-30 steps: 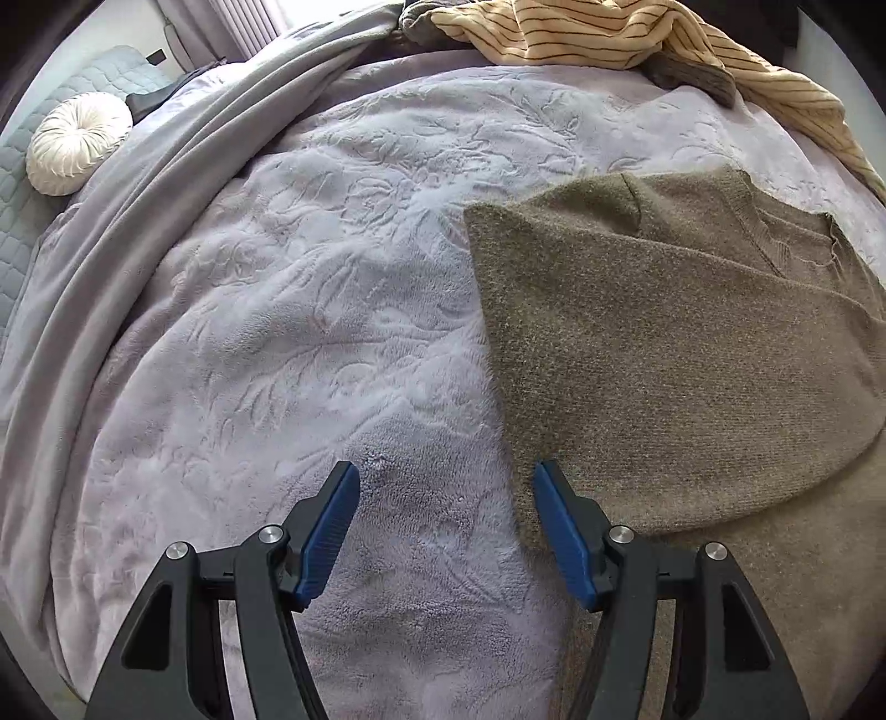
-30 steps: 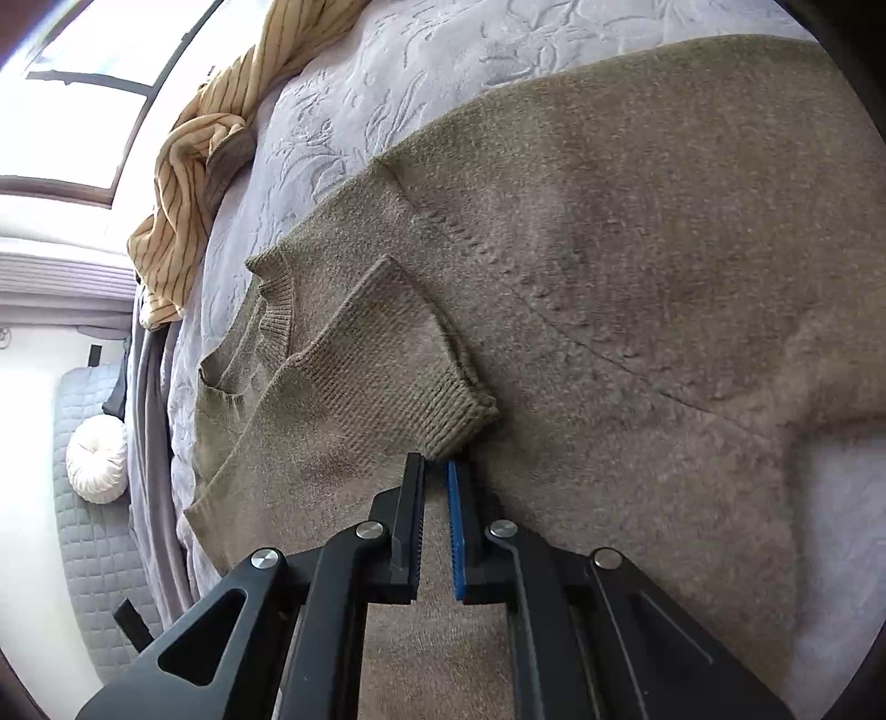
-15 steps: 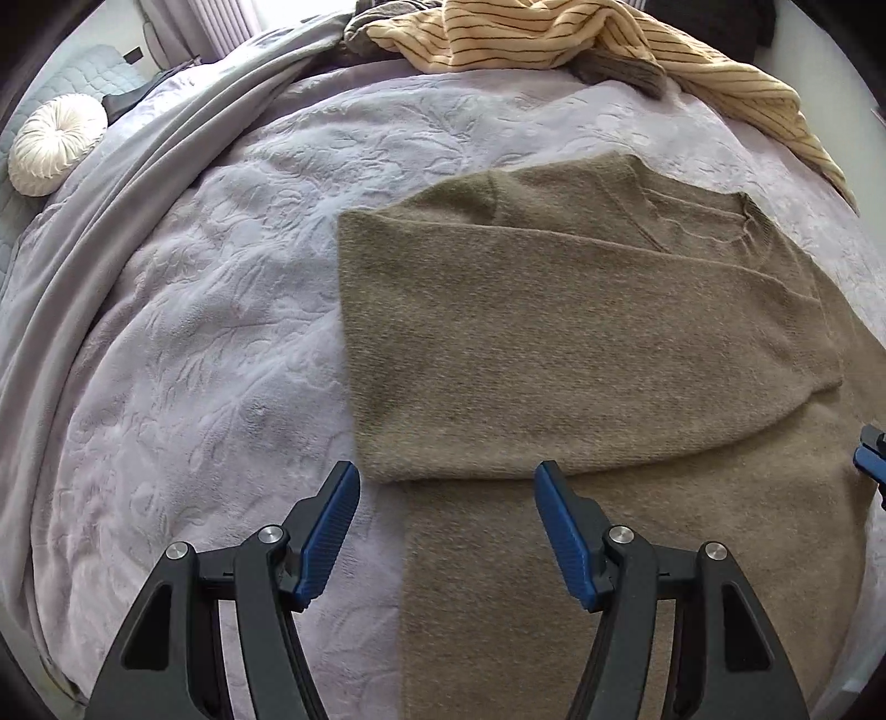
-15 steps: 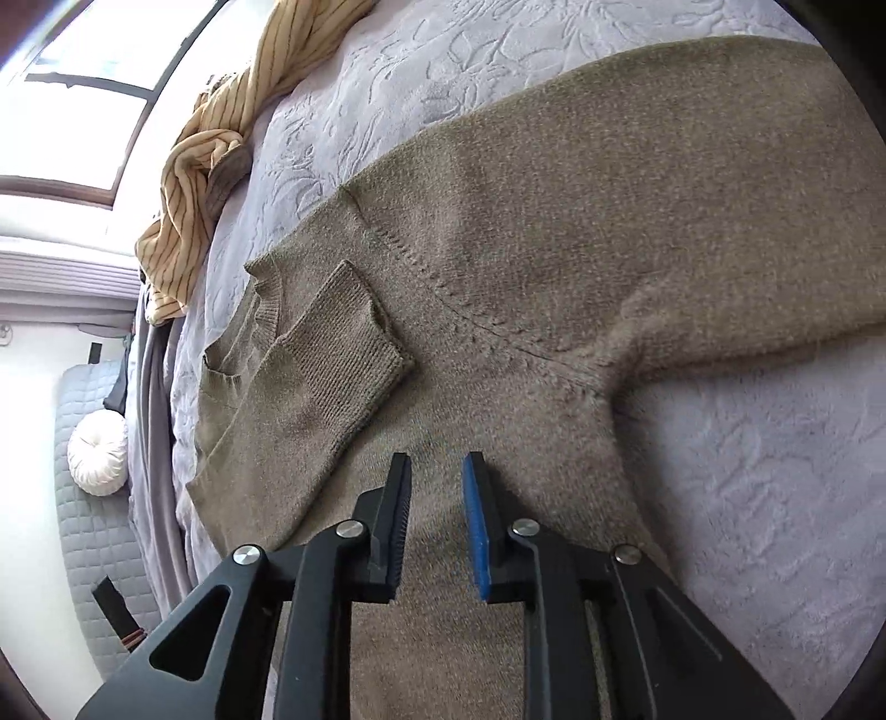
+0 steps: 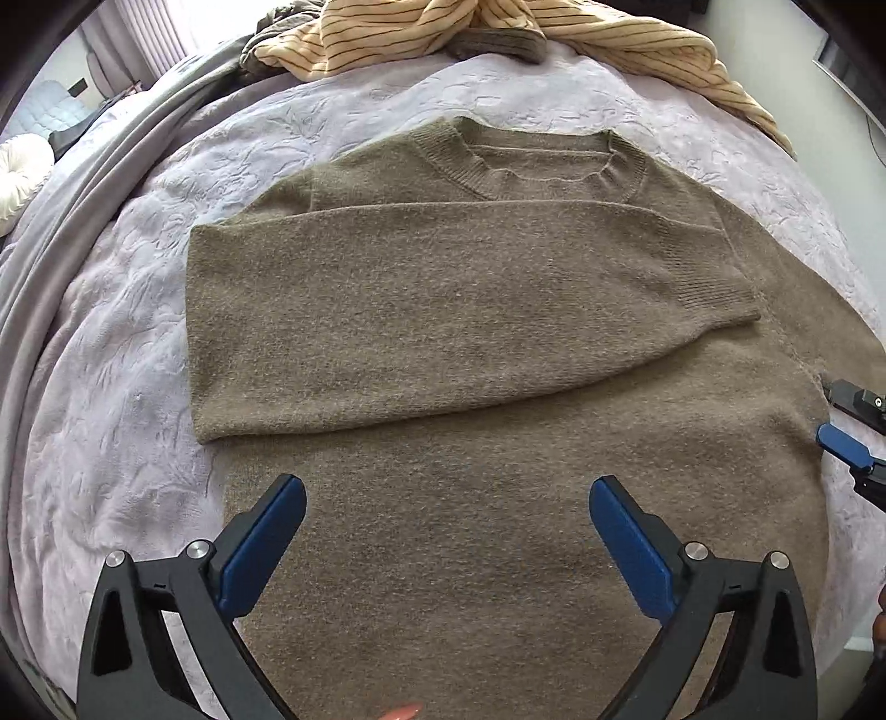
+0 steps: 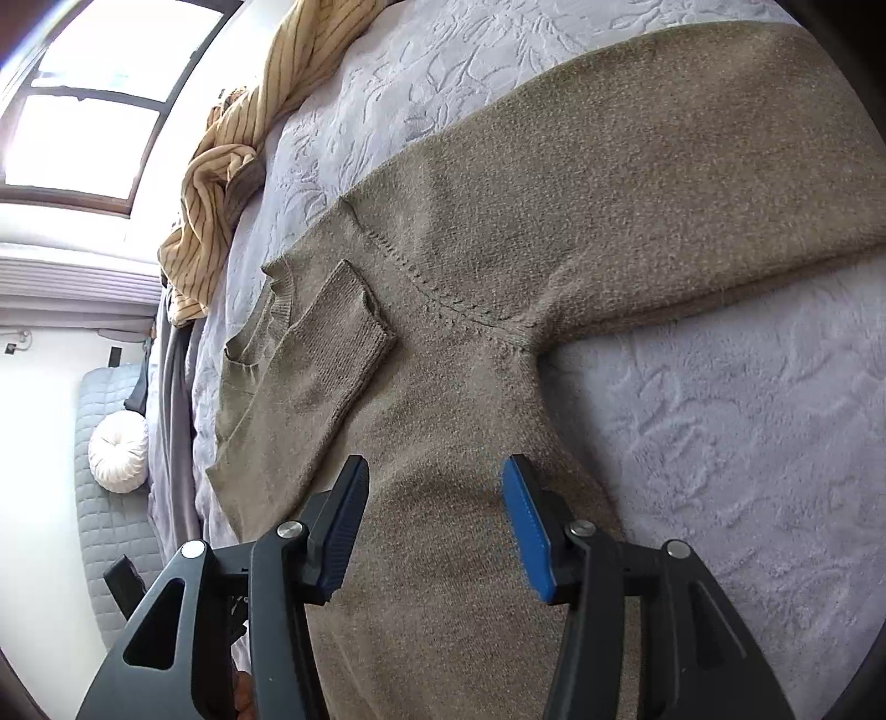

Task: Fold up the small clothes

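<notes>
An olive-brown knit sweater lies flat on the bed, neck away from me. Its left sleeve is folded across the chest, cuff near the right shoulder. My left gripper is open and empty above the sweater's lower body. In the right wrist view the sweater shows the folded cuff, and the other sleeve stretches out to the side. My right gripper is open and empty above the sweater's side below the armpit. It also shows at the left wrist view's right edge.
A lilac embossed bedspread covers the bed. A yellow striped garment is heaped at the far edge. A grey blanket runs along the left side. A round white cushion lies on a quilted seat beyond the bed.
My right gripper has let go of the folded sleeve's cuff, opened wide and drawn back. My left gripper has moved right, from beside the sweater to over its body.
</notes>
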Tool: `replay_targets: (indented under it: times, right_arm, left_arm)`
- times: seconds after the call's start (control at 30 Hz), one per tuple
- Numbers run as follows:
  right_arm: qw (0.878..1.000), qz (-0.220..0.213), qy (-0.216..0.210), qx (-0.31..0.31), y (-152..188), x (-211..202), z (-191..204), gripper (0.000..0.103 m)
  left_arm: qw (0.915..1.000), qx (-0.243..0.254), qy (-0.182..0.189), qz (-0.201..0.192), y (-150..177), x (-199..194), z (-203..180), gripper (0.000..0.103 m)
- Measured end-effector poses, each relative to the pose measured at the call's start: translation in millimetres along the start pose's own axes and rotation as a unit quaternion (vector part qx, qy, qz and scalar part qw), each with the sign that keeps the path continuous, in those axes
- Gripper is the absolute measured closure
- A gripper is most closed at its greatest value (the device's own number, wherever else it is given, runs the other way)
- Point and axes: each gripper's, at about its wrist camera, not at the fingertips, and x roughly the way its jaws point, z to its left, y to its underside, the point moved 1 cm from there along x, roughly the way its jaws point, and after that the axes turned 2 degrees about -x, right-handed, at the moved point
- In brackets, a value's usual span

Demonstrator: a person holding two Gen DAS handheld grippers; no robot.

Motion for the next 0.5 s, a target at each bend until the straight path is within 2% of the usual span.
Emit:
replay_targets:
  times: [0.2, 0.37, 0.4, 0.43, 0.47, 0.5]
  right_arm:
    - [0.998, -0.007, -0.055, -0.026, -20.2, 24.1, 26.3, 0.044]
    - [0.997, 0.004, -0.074, 0.022, -44.8, 71.3, 28.8, 0.044]
    - [0.997, 0.003, -0.074, 0.024, -46.8, 76.8, 29.3, 0.052]
    - [0.997, 0.003, -0.068, 0.022, -48.3, 81.2, 30.0, 0.088]
    - [0.998, 0.008, -0.057, 0.022, -49.0, 84.2, 30.4, 0.096]
    - [0.998, 0.008, -0.056, 0.025, -48.7, 83.4, 30.7, 0.096]
  left_arm:
    - [1.0000, -0.004, 0.004, -0.001, -2.2, -5.4, -15.3, 0.000]
    - [0.9995, -0.014, -0.027, 0.003, -5.2, -3.8, -16.9, 0.000]
    - [0.9995, -0.017, -0.024, 0.006, -5.7, -2.4, -14.6, 0.000]
    - [0.9995, -0.021, -0.021, 0.010, -5.6, -2.0, -13.4, 0.000]
    - [0.9995, -0.022, -0.020, 0.013, -6.5, -1.3, -13.2, 0.000]
    - [0.9995, -0.022, -0.018, 0.013, -6.2, -1.2, -11.0, 0.000]
